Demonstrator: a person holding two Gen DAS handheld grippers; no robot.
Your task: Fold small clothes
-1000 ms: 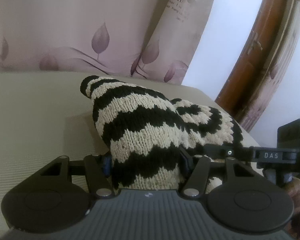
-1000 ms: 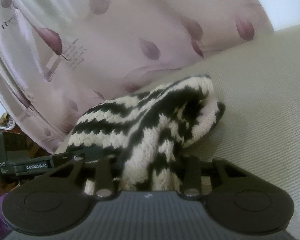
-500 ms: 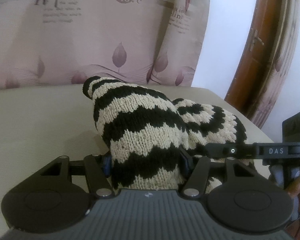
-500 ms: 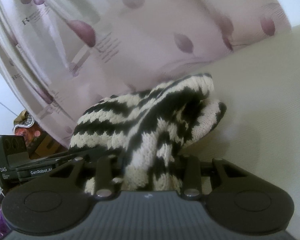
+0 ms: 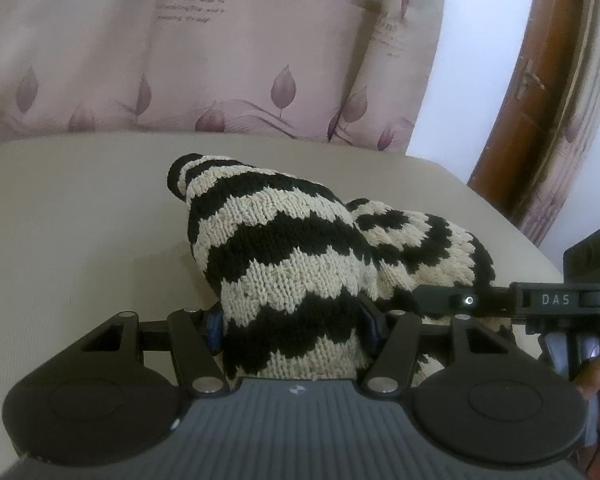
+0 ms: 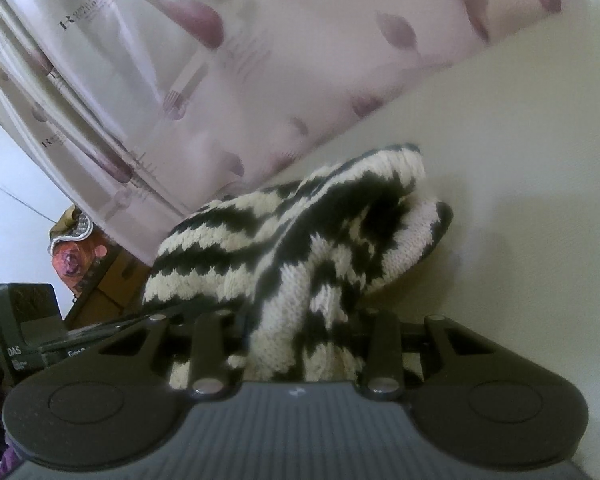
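Both grippers are clamped on the same knitted garment (image 5: pixel 284 264). On the left gripper (image 5: pixel 294 326), the blue-lined pads press a thick bundle of the knit from both sides. On the right gripper (image 6: pixel 304 340), the jaws stand closer together and squeeze a narrower bunch of the fabric.

Only the left wrist view shows the brown wooden door frame (image 5: pixel 540 92) at the right, the right gripper's side bar with the letters DAS, and a part of the person's hand (image 5: pixel 598 372) under it. Only the right wrist view shows a cardboard box (image 6: pixel 100 284) with a flowered thing on top at the far left, beyond the table edge, and the left gripper's dark body low at the left.

The garment is a chunky knit with black and cream zigzag stripes. It is bunched and folded over itself, with a small rounded end sticking out at the far side. It lies on the beige table (image 5: pixel 80 220), between the two grippers.

Behind the table hangs a pink curtain (image 5: pixel 220 60) with leaf prints, close to the far edge. To the left of the garment in the left view, the table is bare. Its right corner is near the garment.
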